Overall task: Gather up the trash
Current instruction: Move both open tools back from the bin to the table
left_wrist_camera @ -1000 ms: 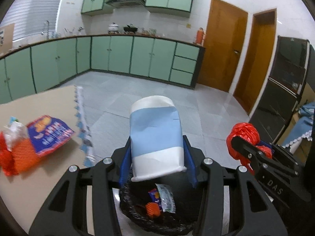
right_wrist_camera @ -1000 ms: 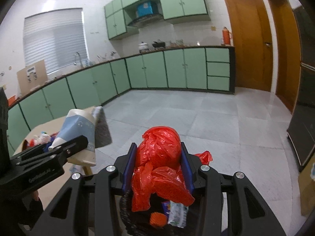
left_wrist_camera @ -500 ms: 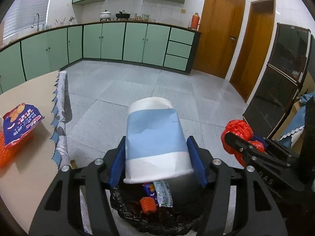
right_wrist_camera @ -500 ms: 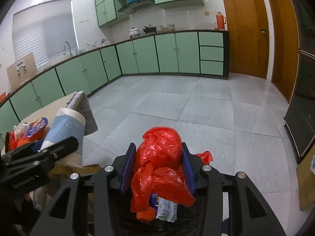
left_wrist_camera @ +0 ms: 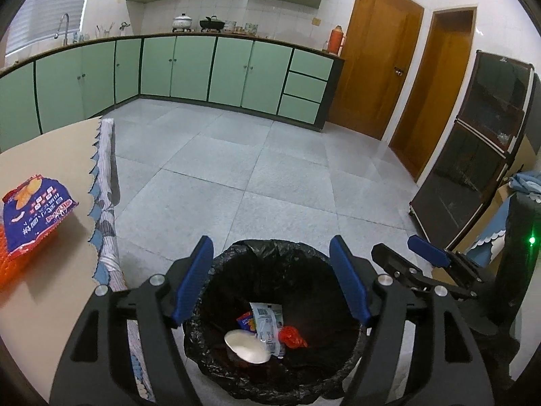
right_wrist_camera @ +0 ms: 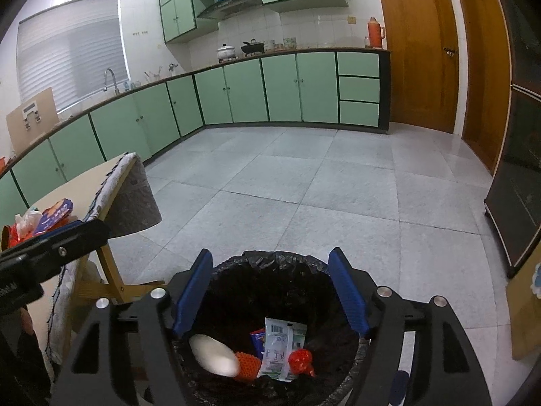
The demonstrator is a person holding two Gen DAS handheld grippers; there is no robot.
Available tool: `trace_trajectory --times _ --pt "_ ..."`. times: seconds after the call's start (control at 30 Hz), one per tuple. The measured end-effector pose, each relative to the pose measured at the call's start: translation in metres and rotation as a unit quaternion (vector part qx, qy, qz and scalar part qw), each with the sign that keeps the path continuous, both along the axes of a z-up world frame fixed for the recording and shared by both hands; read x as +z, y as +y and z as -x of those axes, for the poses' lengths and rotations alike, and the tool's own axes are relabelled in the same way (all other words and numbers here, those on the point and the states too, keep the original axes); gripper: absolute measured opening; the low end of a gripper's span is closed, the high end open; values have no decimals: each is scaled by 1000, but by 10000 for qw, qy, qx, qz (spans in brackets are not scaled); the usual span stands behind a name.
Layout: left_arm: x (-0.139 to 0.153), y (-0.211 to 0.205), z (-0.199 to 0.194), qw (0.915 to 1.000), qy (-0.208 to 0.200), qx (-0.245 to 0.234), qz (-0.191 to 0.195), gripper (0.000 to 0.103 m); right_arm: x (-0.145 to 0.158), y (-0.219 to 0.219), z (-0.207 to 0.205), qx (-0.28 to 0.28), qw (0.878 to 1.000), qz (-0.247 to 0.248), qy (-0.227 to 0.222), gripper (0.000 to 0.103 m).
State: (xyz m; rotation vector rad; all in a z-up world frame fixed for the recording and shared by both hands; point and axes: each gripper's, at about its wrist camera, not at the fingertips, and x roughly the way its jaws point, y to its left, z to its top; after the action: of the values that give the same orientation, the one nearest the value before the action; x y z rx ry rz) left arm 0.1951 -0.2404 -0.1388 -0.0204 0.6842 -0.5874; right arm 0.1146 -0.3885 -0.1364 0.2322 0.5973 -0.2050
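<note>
**Both grippers empty above the lined bin**

Nearest, in the left wrist view: left gripper (left_wrist_camera: 272, 280), jaws spread wide after just opening, nothing between the blue pads (left_wrist_camera: 194, 282). Directly below, bin (left_wrist_camera: 306, 257) with black liner, mouth open upward. Same picture from the right wrist view – right gripper (right_wrist_camera: 270, 291), jaws also just opened and standing wide, no item between them, held over the same bin.

Inside the bin, at the bottom: white paper cup (left_wrist_camera: 247, 345) lying on its side, blurred; red plastic bag (left_wrist_camera: 292, 335) crumpled at the right; white wrapper (left_wrist_camera: 267, 321) with a barcode between them; small blue snack packet (left_wrist_camera: 246, 322) partly under the wrapper; orange mesh piece (right_wrist_camera: 248, 365) beside the cup, seen in the right wrist view.

To the left of the bin, table (left_wrist_camera: 44, 155) with a patterned cloth edge (left_wrist_camera: 104, 182) hanging down. On the table, still outside the bin – blue snack bag (left_wrist_camera: 33, 209) resting upon orange netting (left_wrist_camera: 13, 264).

Farther away: grey tiled floor (left_wrist_camera: 236, 155), dark glass cabinet (left_wrist_camera: 480, 155) at the right, then green kitchen cabinets (left_wrist_camera: 189, 67) along the far wall and two wooden doors (left_wrist_camera: 378, 67).
</note>
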Motion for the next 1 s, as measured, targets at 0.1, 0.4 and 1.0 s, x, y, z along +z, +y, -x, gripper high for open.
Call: trace_trajectory --times 0.1,0.4,1.0 --pt "7 5 3 10000 -53 17 62 69 4 2 2 -7 10000 -8 -47 72" --pt "39 64 16 9971 -528 546 88 79 29 31 9 131 9989 30 -446 91" --pt "61 240 17 9591 -1109 2484 -789 83 69 190 -42 1580 9829 151 -939 96"
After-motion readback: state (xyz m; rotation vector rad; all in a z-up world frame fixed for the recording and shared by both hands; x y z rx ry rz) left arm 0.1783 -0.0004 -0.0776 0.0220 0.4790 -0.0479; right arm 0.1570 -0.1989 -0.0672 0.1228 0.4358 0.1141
